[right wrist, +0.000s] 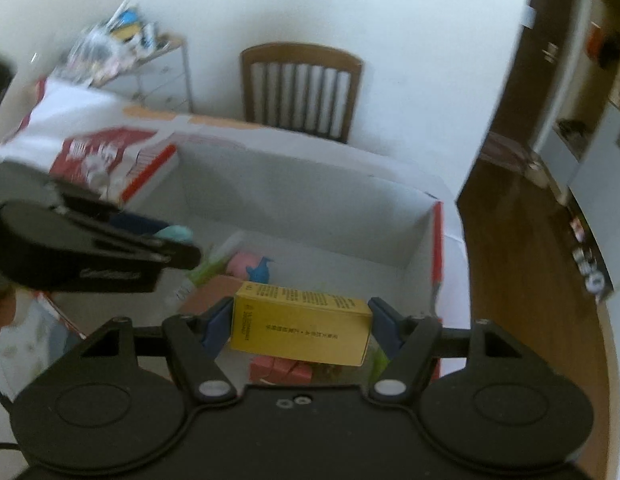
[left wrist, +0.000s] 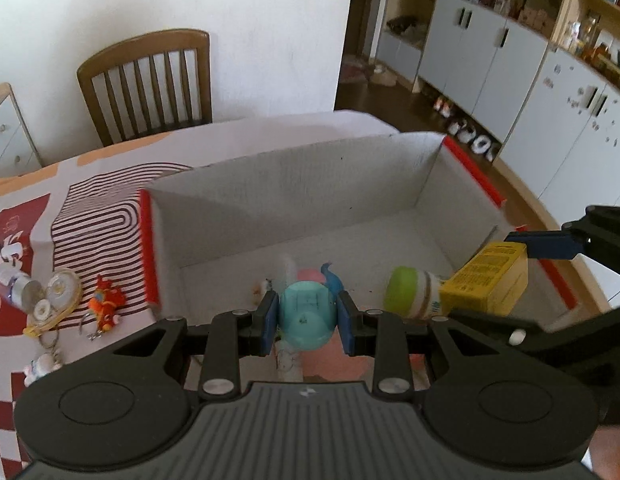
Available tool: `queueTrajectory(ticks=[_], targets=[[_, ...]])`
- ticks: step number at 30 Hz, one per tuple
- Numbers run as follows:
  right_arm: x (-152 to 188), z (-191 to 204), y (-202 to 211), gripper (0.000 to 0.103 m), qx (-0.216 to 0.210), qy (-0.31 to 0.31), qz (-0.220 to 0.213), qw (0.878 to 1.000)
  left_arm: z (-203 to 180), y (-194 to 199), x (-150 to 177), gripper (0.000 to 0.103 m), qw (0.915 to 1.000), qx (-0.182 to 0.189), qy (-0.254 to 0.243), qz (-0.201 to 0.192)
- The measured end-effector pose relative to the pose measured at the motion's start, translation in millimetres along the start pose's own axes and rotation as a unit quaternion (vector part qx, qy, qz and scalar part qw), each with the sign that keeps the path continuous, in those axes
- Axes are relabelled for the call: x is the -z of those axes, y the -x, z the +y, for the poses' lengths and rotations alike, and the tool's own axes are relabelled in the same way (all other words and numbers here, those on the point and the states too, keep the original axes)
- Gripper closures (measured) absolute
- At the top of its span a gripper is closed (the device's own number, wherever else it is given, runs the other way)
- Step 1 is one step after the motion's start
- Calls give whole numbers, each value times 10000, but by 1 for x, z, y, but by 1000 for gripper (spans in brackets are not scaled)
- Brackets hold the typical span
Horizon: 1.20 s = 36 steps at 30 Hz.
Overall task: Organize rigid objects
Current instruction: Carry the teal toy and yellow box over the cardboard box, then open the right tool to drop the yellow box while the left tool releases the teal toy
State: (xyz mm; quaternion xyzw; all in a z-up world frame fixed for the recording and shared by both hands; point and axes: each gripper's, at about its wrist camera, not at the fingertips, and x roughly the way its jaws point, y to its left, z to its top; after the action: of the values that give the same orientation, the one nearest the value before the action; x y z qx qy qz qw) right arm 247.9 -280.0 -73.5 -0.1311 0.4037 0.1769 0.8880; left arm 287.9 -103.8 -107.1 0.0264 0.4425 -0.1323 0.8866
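My left gripper (left wrist: 307,322) is shut on a turquoise egg-shaped toy (left wrist: 306,320) and holds it over the near part of a white cardboard box with red edges (left wrist: 270,200). My right gripper (right wrist: 300,326) is shut on a yellow carton (right wrist: 300,328) and holds it over the box's right side; the carton also shows in the left wrist view (left wrist: 485,280). In the box lie a green-capped bottle (left wrist: 413,294), a pink and blue toy (left wrist: 321,274) and red-pink blocks (right wrist: 280,370).
On the patterned tablecloth (left wrist: 90,208) left of the box lie an orange keychain toy (left wrist: 106,304), a round yellow-rimmed trinket (left wrist: 58,300) and a small bottle (left wrist: 10,282). A wooden chair (left wrist: 150,80) stands behind the table. Cabinets (left wrist: 509,80) stand at the right.
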Motion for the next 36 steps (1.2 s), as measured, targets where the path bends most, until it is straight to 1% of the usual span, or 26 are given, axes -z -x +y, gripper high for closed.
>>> queueTrajectory(ticks=[3, 9, 14, 16, 20, 22, 32, 36], targets=[[-2, 1, -17, 32, 23, 213, 127, 9997, -6, -14, -6, 73, 10000, 0, -9, 85], [-1, -4, -42, 33, 33, 358, 419, 9985, -13, -37, -17, 73, 9997, -61, -93, 206], [-6, -3, -47, 33, -146, 353, 446, 9983, -15, -54, -22, 73, 9993, 3, -98, 362], [-5, -1, -48, 33, -236, 450, 464, 9976, -17, -59, -23, 73, 9990, 20, -155, 413], [-2, 4, -52, 33, -195, 644, 535, 9963, -19, -67, -24, 73, 9979, 51, -174, 627], [-3, 4, -53, 33, -213, 599, 548, 9965, -19, -70, -25, 73, 9969, 46, -191, 768], [0, -4, -53, 29, -219, 275, 575, 9977, -23, -72, -28, 73, 9960, -23, -319, 834], [2, -6, -49, 25, -197, 167, 538, 9982, -21, -74, -29, 72, 9958, 25, -206, 893]])
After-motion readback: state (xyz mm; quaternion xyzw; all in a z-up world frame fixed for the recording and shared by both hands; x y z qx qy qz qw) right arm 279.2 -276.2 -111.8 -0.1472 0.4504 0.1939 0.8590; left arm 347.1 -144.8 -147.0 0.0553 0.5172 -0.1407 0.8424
